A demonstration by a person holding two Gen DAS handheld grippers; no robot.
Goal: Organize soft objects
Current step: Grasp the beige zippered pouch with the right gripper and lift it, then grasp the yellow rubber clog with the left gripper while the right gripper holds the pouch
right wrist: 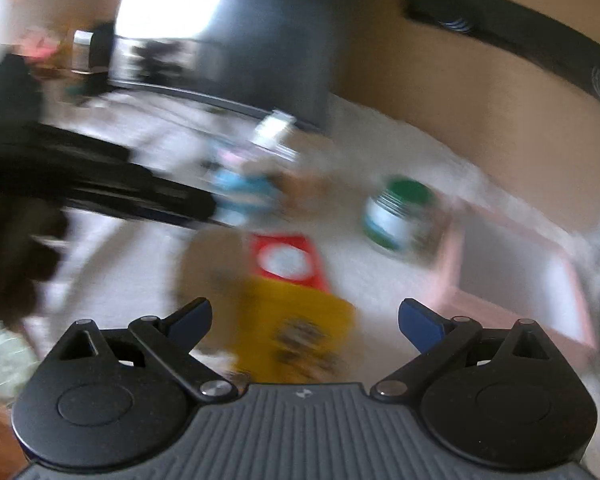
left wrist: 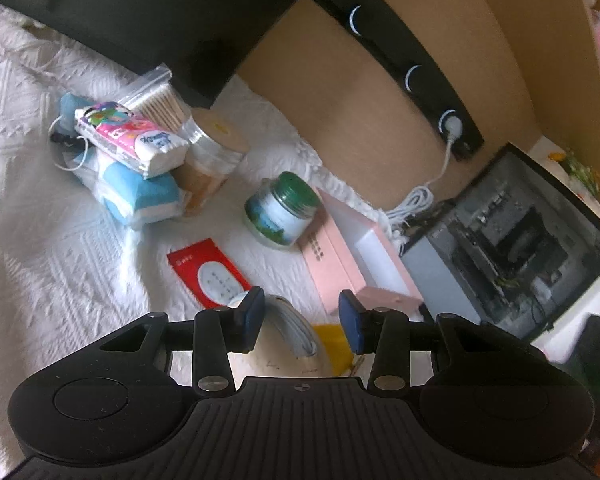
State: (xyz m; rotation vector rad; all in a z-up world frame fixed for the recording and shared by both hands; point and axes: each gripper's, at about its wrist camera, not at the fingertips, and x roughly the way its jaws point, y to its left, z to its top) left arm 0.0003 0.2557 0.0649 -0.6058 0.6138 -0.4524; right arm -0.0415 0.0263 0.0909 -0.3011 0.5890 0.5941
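My left gripper [left wrist: 302,318] is open above the white bedspread [left wrist: 60,240]. A cream soft pouch with a grey strap [left wrist: 284,340] lies under it, against the left pad, and clear of the right pad. A yellow packet [left wrist: 332,340] shows beside the pouch. Further off lie a red packet [left wrist: 210,276] and a stack of tissue packs [left wrist: 136,160] in blue, white and pink. My right gripper [right wrist: 304,316] stands wide open over the yellow packet [right wrist: 296,328], with nothing held. That view is blurred; the red packet [right wrist: 288,260] and the left gripper's dark body [right wrist: 100,184] show in it.
A green-lidded jar [left wrist: 280,210] stands next to an open pink box [left wrist: 360,256]. A bag of cotton swabs [left wrist: 156,100] and a clear jar [left wrist: 212,156] sit behind the tissue stack. A black box [left wrist: 512,240], a white cable [left wrist: 416,200] and a tan wall lie to the right.
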